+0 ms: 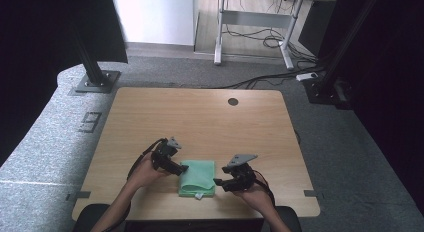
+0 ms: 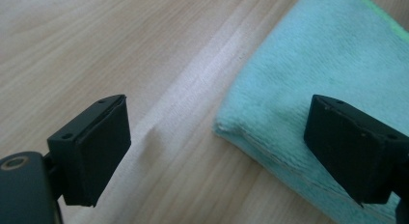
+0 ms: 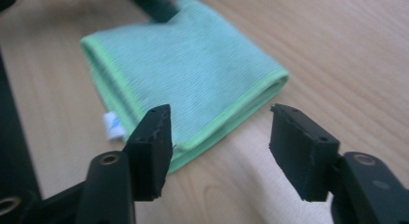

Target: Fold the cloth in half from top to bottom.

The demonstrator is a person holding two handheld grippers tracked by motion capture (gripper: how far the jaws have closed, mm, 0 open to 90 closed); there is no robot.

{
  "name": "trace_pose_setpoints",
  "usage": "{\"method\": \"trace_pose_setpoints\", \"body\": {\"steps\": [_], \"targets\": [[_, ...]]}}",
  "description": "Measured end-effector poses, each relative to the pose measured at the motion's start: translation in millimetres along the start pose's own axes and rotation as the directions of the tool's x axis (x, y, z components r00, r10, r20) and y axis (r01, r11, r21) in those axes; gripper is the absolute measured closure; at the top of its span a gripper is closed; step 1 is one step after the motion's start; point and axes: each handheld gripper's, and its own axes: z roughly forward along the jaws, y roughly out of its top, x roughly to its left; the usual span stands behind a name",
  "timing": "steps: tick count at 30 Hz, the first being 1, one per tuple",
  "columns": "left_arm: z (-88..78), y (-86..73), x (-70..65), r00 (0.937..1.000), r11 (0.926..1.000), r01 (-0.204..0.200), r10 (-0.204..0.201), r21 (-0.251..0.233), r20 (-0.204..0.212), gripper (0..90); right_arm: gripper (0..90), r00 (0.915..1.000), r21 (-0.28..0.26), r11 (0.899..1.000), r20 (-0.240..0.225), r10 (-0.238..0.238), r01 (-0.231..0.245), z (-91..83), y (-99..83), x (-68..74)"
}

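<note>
A folded green cloth [image 1: 197,178] lies flat near the table's front edge, between my two grippers. My left gripper [image 1: 182,169] is at the cloth's left edge with its jaws wide apart. In the left gripper view a corner of the cloth [image 2: 328,55] lies under one jaw, and nothing is pinched by the gripper [image 2: 217,108]. My right gripper [image 1: 218,182] sits just right of the cloth, open. In the right gripper view its jaws [image 3: 219,118] hover just short of the cloth's folded edge [image 3: 193,64], apart from it. A small white tag [image 3: 113,126] sticks out of the cloth.
The wooden table [image 1: 200,117] has a round cable hole [image 1: 233,101] near its far edge. Black frame posts [image 1: 92,67] stand on the grey floor beyond the table's far corners. A dark tip of the left gripper [image 3: 152,4] touches the cloth's far side.
</note>
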Motion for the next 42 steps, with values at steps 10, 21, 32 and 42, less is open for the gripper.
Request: {"method": "trace_pose_setpoints", "body": {"steps": [10,21,32,42], "targets": [[-2.5,-22.0,-27.7,0.9996,0.9995,-0.028,0.028,-0.016,0.004,9.4,35.1,0.9996,0.036,0.999,0.028,0.001,-0.002,32.9,4.7,-2.7],[-11.0,-36.5,-35.2,0.9999,0.9986,-0.004,0.004,-0.053,-0.011,9.3,25.7,0.9965,0.086,0.996,0.078,-0.029,0.022,38.2,-11.5,11.7],[-0.4,-52.7,-44.3,0.9975,0.9988,-0.001,-0.002,-0.049,-0.071,0.4,18.9,0.9943,0.090,0.996,0.103,-0.030,0.021,35.7,-15.2,17.8],[3.6,-57.7,-40.6,0.9974,0.9951,0.047,-0.052,-0.087,-0.050,0.0,12.6,0.9930,0.099,0.995,0.118,-0.001,-0.010,37.9,-18.5,13.4]]}}
